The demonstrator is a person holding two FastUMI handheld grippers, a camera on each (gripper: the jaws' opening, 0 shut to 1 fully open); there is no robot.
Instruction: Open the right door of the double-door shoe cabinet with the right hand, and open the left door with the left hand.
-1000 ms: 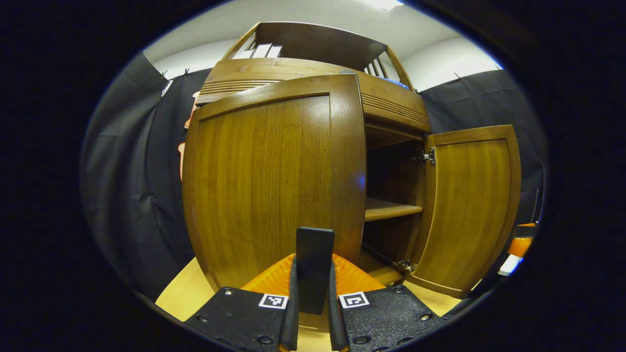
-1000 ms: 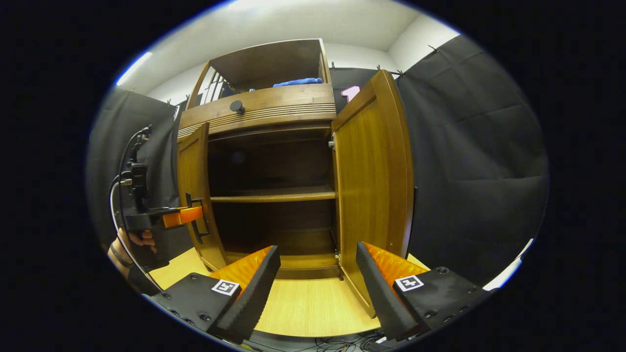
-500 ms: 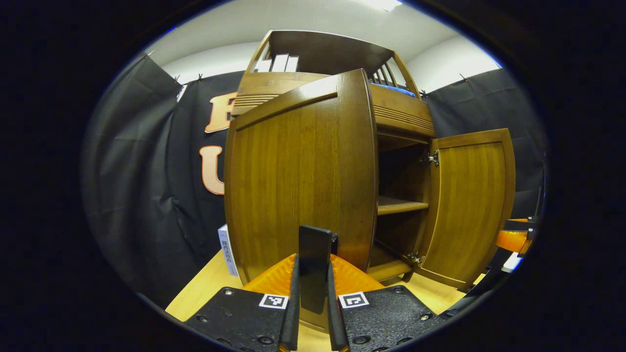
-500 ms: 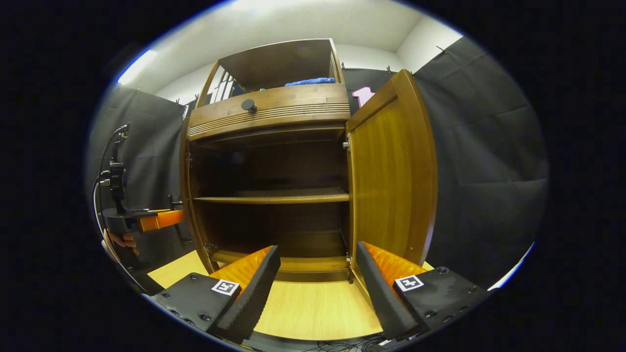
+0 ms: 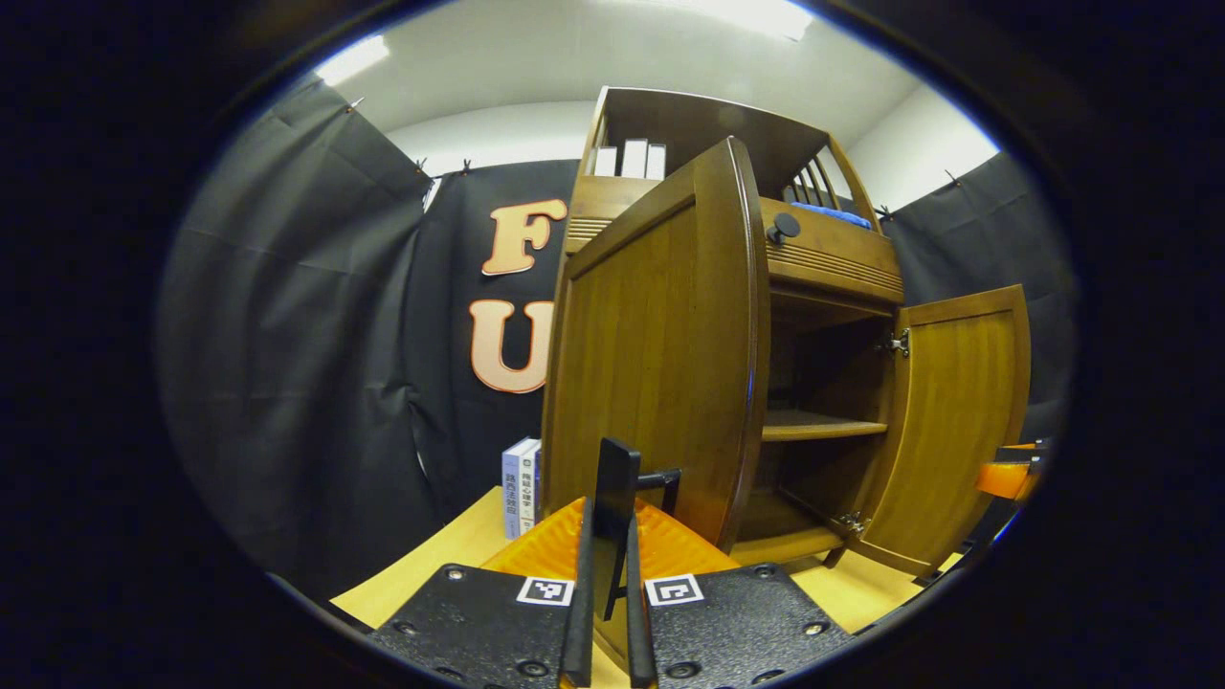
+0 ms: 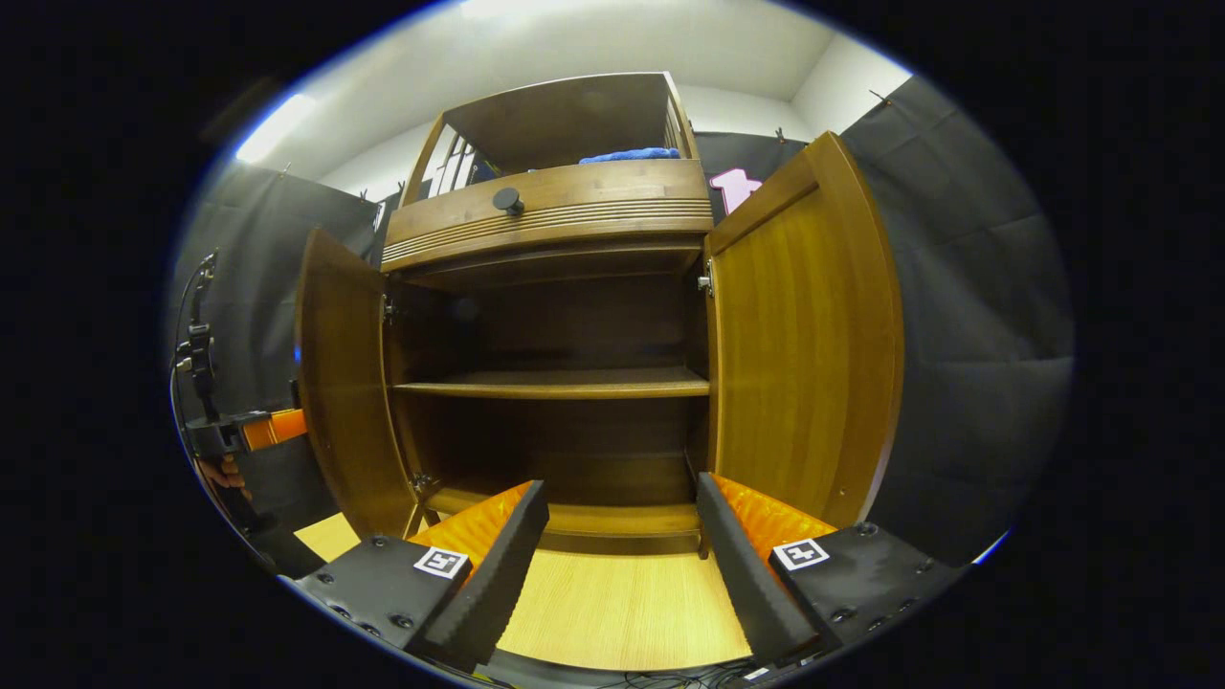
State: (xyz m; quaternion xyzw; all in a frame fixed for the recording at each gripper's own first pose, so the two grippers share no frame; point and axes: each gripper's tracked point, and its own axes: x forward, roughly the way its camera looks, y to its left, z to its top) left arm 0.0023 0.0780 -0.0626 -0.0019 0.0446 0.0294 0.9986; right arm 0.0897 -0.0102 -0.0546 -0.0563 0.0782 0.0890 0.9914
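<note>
Your left gripper (image 5: 606, 565) is clamped on the handle (image 5: 660, 478) of the left door (image 5: 660, 354), swung well out, and your right gripper (image 6: 620, 536) gapes empty before the open right door (image 6: 804, 335); pulling further could strain its hinge.

Black screwed grippers (image 6: 622, 536), orange ribbed fingers (image 6: 766, 522), seemingly cabled.

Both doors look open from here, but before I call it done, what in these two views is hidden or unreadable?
- Left door handle: left gripper view; the left hand-held gripper fingers cover most of it.
- Books on top of the cabinet: left gripper view; too small, partly behind the door.
- Blue cloth: right gripper view; mostly behind the drawer front.
- Cabinet's back corners: right gripper view; in shadow.
</note>
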